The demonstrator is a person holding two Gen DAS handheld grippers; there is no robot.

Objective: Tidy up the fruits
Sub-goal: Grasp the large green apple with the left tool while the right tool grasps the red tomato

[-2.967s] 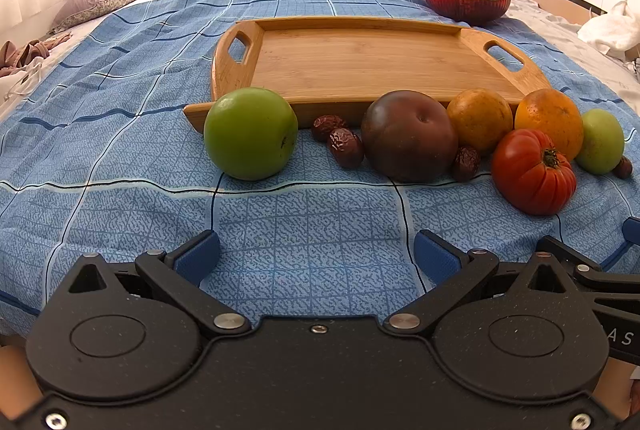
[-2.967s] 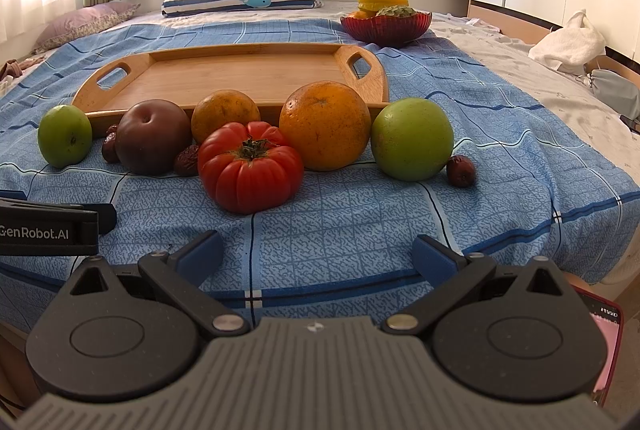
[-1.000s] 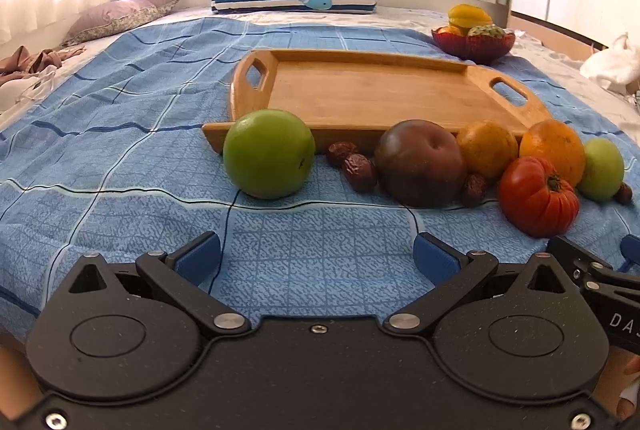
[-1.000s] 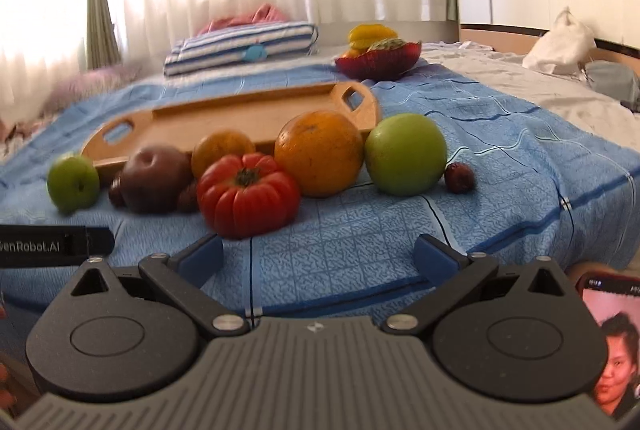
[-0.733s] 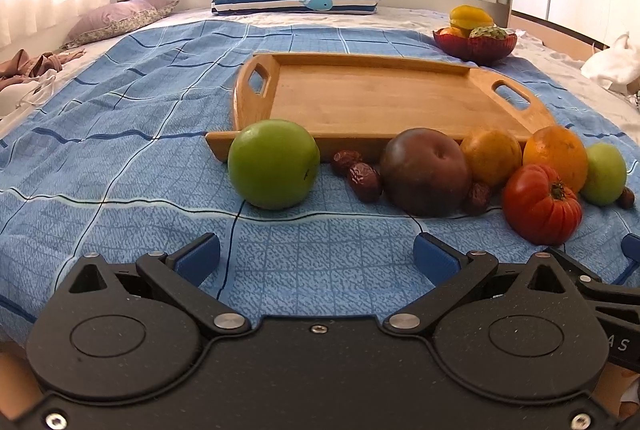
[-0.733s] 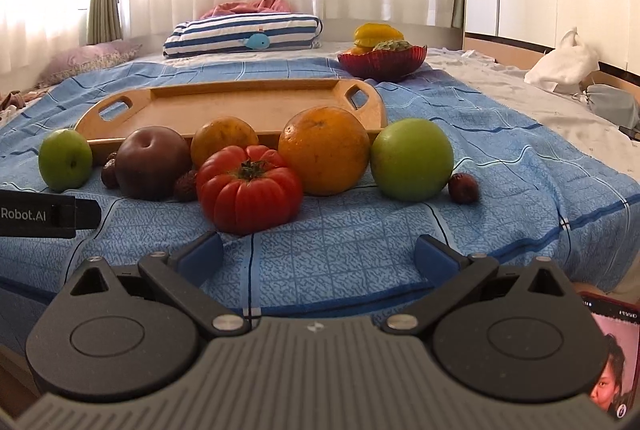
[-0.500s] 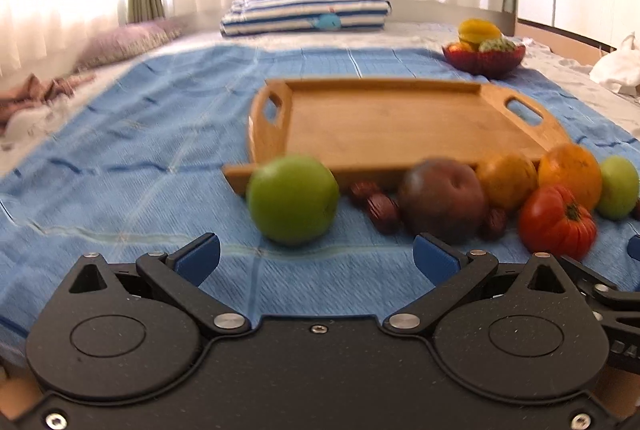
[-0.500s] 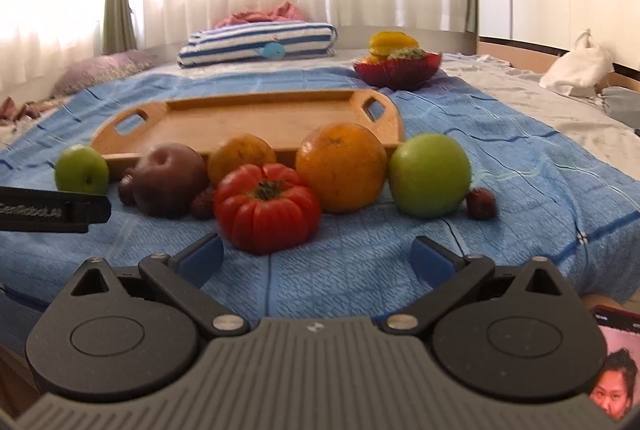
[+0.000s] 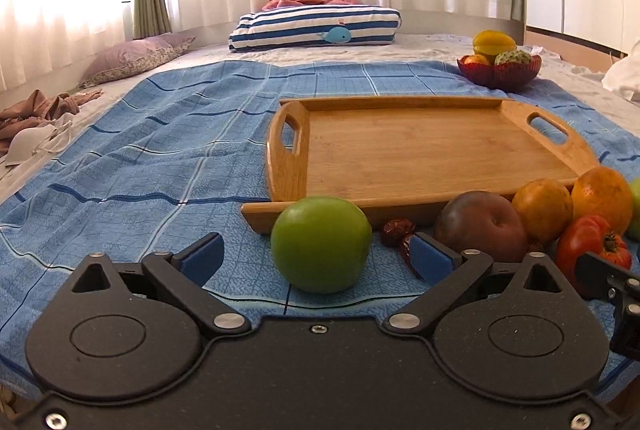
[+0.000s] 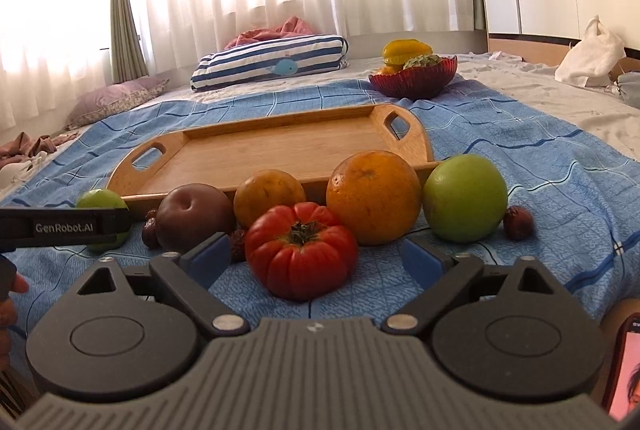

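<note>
A glossy green apple (image 9: 321, 244) sits low in the centre of the left wrist view, on the blue blanket (image 9: 168, 166) just before the wooden tray (image 9: 420, 146), framed by the spread, empty left gripper (image 9: 316, 257). Only the right wrist view shows a ribbed red tomato (image 10: 301, 250) whole between the parted, empty right gripper (image 10: 316, 257), plus a second green apple (image 10: 465, 199) at centre right.

Bed (image 9: 420, 48) under blue checked blanket (image 9: 168, 158). On blanket — wooden tray (image 9: 420, 146) at centre, fruit row along its near edge, red fruit bowl (image 9: 500, 70) far right. Far end: striped whale pillow (image 9: 316, 26); purple pillow (image 9: 136, 56) far left.
</note>
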